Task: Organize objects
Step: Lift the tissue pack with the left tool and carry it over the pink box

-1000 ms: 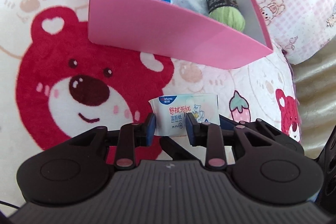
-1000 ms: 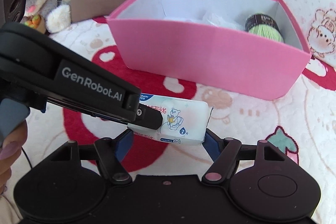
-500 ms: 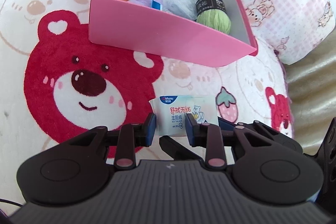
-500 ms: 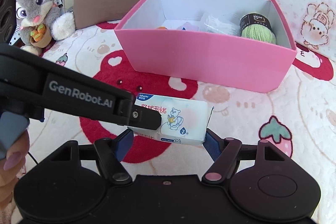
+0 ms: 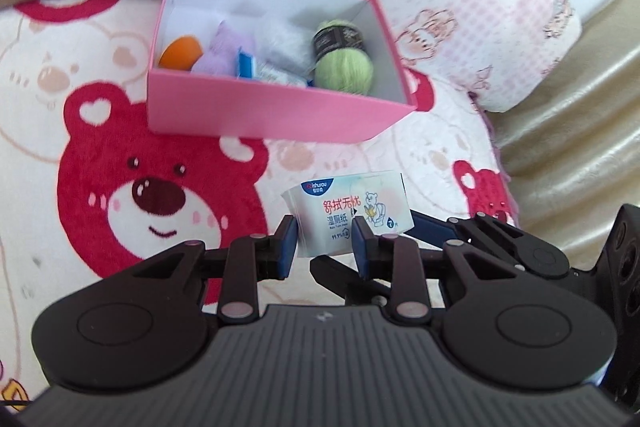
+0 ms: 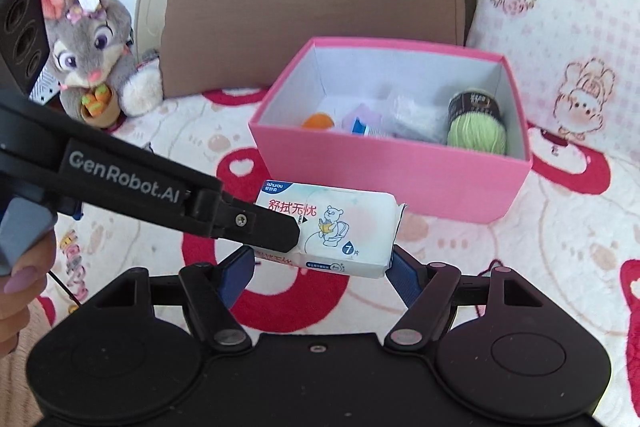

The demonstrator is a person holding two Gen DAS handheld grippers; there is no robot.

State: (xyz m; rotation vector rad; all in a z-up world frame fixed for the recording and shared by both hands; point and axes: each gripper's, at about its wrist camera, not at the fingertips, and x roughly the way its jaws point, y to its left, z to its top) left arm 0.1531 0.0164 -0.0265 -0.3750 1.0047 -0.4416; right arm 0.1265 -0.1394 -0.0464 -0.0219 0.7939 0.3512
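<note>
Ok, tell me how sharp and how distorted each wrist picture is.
Left wrist: pink box and bear blanket smeared soft, wipes pack fairly crisp, edges bowed by the fisheye. Right wrist: sharper overall, print on the pack readable, plush rabbit clear, bright even daylight, corners curved.

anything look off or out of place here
One oddity: both grippers hold the same white wet-wipe packet in the air, short of the pink cardboard box. The left gripper pinches its short width, the right gripper spans its length. The packet's right end looks crumpled. Inside the box nothing looks spilled.
</note>
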